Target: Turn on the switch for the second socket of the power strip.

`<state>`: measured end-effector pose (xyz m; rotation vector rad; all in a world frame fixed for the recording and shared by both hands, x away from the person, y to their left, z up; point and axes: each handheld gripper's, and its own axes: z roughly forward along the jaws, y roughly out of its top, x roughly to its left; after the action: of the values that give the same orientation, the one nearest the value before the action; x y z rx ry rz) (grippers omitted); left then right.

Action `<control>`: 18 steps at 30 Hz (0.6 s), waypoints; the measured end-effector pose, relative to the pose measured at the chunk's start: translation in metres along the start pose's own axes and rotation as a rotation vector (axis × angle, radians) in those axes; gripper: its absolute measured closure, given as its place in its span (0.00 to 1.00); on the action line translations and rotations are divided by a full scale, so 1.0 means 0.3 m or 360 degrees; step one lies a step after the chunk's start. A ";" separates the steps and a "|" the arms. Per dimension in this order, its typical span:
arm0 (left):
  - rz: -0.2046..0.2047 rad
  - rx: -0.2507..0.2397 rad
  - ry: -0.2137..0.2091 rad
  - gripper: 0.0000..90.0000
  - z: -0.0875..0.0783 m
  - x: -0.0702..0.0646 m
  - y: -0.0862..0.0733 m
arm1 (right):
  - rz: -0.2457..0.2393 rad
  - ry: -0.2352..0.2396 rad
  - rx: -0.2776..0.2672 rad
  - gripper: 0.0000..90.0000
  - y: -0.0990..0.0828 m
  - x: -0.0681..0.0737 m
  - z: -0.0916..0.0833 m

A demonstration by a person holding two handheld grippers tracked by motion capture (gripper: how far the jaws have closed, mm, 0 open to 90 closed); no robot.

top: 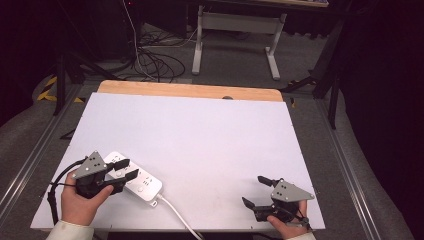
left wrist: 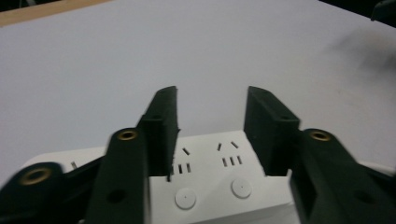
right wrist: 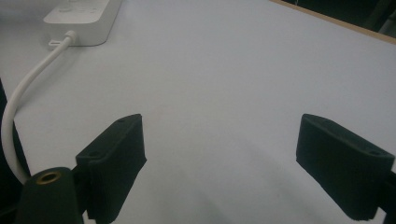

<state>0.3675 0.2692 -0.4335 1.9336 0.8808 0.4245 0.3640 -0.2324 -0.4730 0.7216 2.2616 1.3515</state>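
Power strip [top: 134, 180] under left claw [top: 126, 169], between jaws (untouched, table's near-left).

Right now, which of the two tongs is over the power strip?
The left tongs, straddling the white power strip. The right tongs hang wide open above the bare table.

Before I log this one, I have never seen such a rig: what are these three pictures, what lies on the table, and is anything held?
A person works with a two-jaw tool in each hand. The high view looks down on the white-topped table; the other two pictures come from cameras riding on each tool, looking along its black jaws. On the table lies a white plastic power strip with a white cable. The left hand-held gripper has its jaws straddling the strip, either side of its sockets; whether they press on it I cannot tell. The right hand-held gripper is open over bare table, holding nothing.
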 end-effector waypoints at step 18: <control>0.0066 0.0261 0.0066 0.99 0.009 -0.003 -0.005 | 0.0001 0.0001 0.0003 0.18 -0.001 0.000 0.002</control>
<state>0.3680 0.2673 -0.4363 2.1028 0.9284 0.4291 0.3644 -0.2322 -0.4736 0.7224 2.2638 1.3501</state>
